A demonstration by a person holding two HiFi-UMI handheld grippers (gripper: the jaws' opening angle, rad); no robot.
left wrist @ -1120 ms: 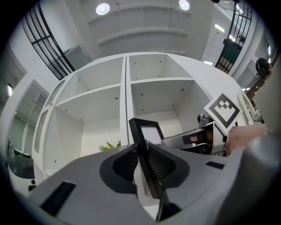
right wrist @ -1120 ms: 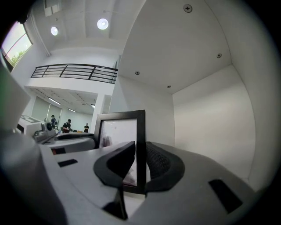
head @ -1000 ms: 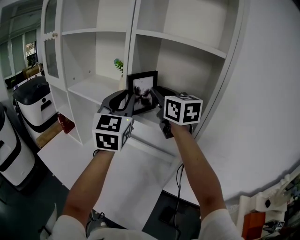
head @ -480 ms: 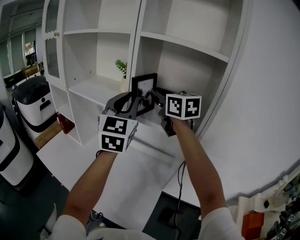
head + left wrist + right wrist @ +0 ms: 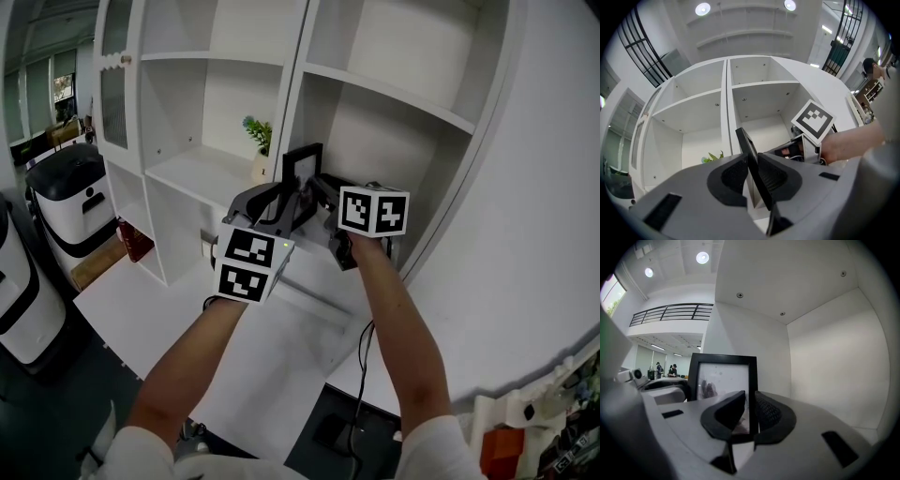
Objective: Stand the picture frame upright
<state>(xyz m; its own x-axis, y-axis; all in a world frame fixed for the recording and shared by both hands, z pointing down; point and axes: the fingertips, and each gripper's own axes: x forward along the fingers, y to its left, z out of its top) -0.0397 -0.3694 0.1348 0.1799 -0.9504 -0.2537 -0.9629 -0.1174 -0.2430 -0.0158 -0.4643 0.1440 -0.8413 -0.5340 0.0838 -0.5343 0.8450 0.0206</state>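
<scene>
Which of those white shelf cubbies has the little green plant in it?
The cubby directly left of the black picture frame, across the upright divider. The plant stands at its right end; no other cubby shows one.

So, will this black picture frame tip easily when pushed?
Probably: the black rectangular picture frame looks tall and thin edge-on, so a light push might topple it. It seems stiff: it is straight where the left claw and right claw pinch it. Its pale front may be glazed, so possibly fragile.

My grey left gripper [image 5: 751, 168] and right gripper [image 5: 749, 412] carry black pads [image 5: 769, 414] and white cubes [image 5: 251, 265] with black square markers; my sleeves [image 5: 139, 452] are white.
</scene>
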